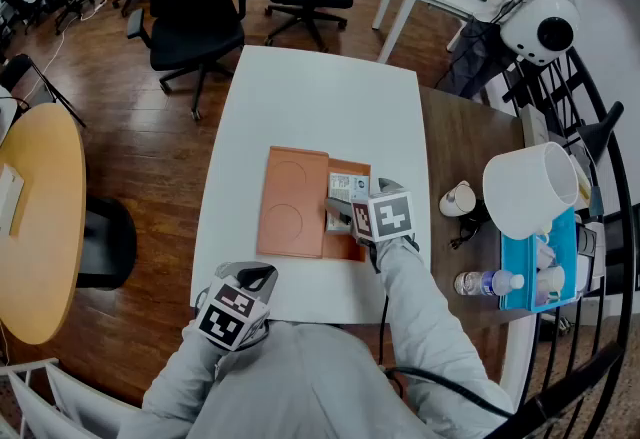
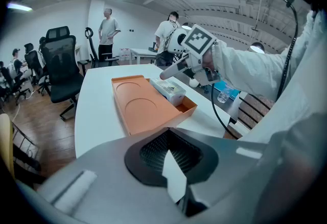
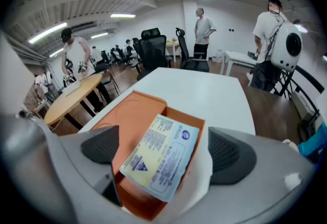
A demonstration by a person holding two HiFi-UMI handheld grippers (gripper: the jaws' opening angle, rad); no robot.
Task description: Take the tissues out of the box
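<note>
Right gripper (image 3: 164, 147) hangs wide open around the tissue pack (image 3: 158, 162), which sits in the orange box's (image 3: 130, 113) 3 o'clock compartment. Left gripper (image 2: 171, 163) looks closed down at 7 o'clock, so nothing's pinning the box and I reckon it could lift too.

Printed tissue pack (image 3: 161, 156) lies in orange box (image 3: 127, 116).

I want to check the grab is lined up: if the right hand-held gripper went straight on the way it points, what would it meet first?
Most likely the tissue pack, lying in the orange box's compartment, in line between the open jaws. How far ahead it lies is unclear.
</note>
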